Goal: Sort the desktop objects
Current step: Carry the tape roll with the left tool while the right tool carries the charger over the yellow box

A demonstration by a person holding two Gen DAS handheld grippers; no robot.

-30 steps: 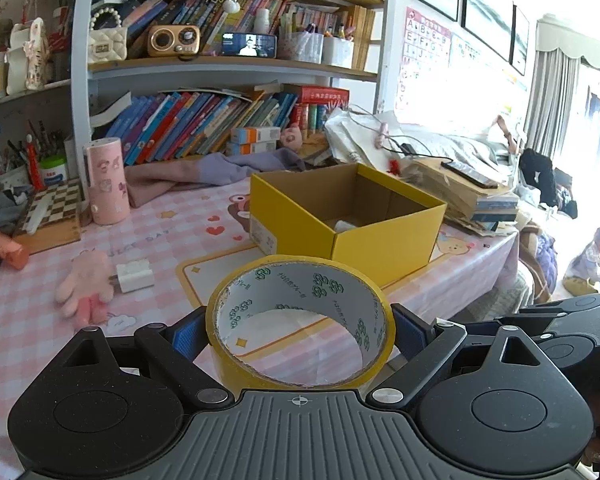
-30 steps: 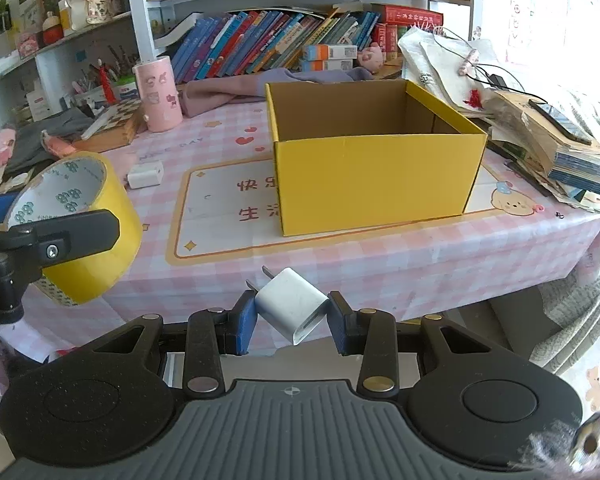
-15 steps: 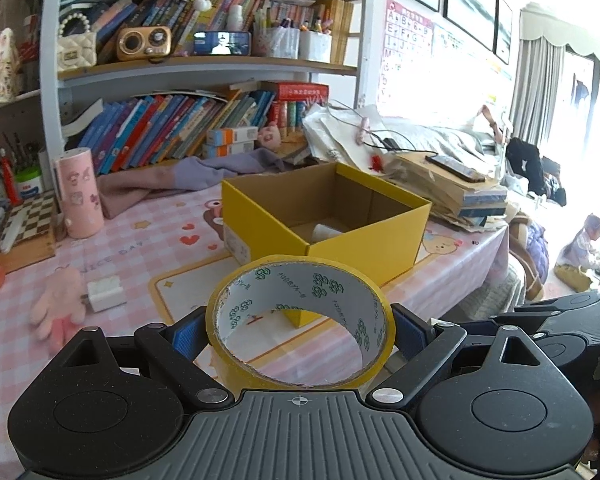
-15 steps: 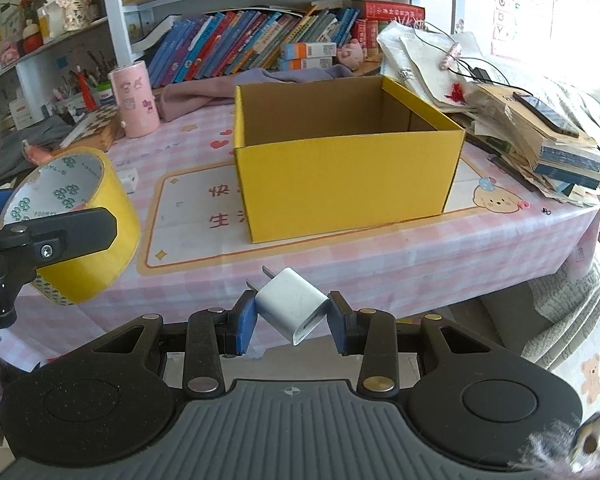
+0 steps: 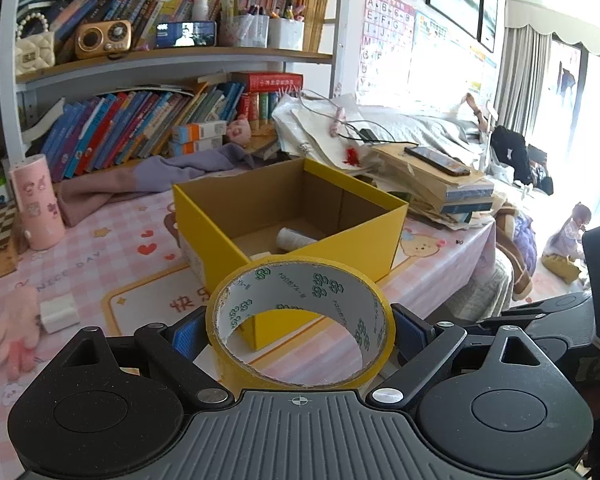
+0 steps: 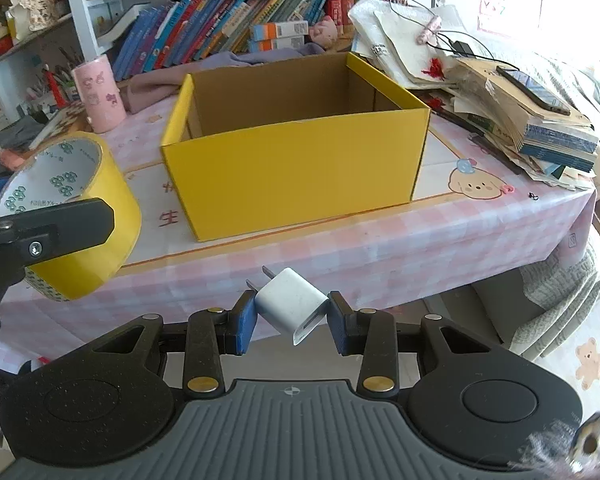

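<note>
My left gripper point(image 5: 298, 330) is shut on a yellow tape roll point(image 5: 260, 376), held in the air in front of the open yellow cardboard box point(image 5: 356, 248). The roll also shows at the left of the right wrist view point(image 6: 88, 216). A white cylindrical object point(image 5: 294, 238) lies inside the box. My right gripper point(image 6: 292, 316) is shut on a white charger plug point(image 6: 290, 302), held off the table's near edge, in front of the box point(image 6: 296, 168).
On the pink checked tablecloth point(image 5: 112, 252) lie a second white charger point(image 5: 58, 312), a pink plush toy point(image 5: 16, 328) and a pink cup point(image 5: 36, 208). A stack of books and papers with a phone on top point(image 6: 532, 112) sits right of the box. Bookshelves stand behind.
Both grippers have moved closer to the yellow box with their objects still held. The left view has shifted right, so the box sits more central and nearer.
</note>
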